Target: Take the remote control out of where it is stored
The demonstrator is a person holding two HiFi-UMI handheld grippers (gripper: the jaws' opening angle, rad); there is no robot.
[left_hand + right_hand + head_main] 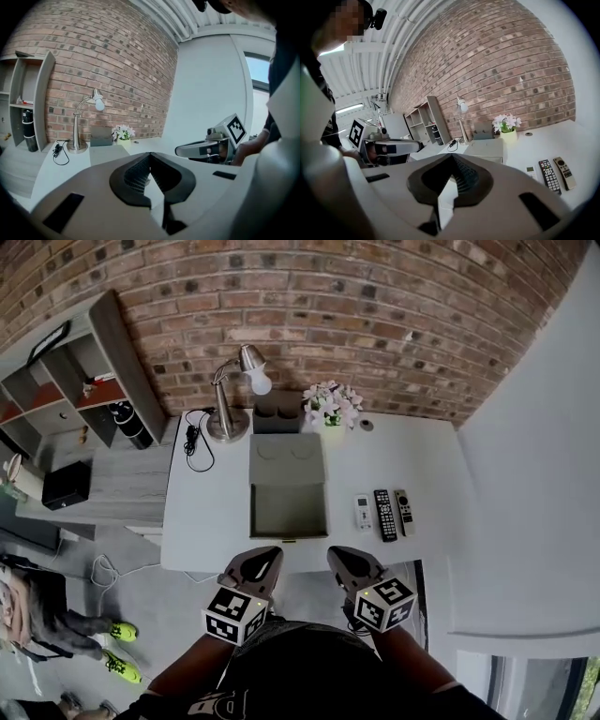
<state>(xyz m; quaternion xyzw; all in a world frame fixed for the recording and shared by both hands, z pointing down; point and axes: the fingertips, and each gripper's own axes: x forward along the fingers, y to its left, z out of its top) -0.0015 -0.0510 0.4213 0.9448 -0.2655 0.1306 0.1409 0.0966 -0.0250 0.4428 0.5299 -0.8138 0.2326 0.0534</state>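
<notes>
Both grippers are held close to the body, off the front edge of the desk (211,512), side by side and apart. Left gripper (267,556): jaws together, tips meeting, nothing between them, as its own view (150,155) confirms. Right gripper (337,556): jaws likewise together with nothing held, checked in its own view (451,158). Each gripper shows in the other's view, level and pointing toward the desk. A grey box (286,458) sits mid-desk with its drawer (288,512) pulled out toward the person. Three remotes lie flat on the desk just right of the drawer, side by side in a row and not in it: white remote (363,511) nearest the drawer, black remote (385,515) in the middle, grey remote (404,512) on the outside. The right gripper view shows the same order, white (530,171), black (549,175), grey (564,172). Neither gripper touches any remote; all three are well clear of the tips. At the back of the desk, by the brick wall, stand a lamp (230,399) and flowers (333,406) in a pot. A black cable (194,442) lies beside the lamp base. A shelf (75,381) stands left of the desk.
</notes>
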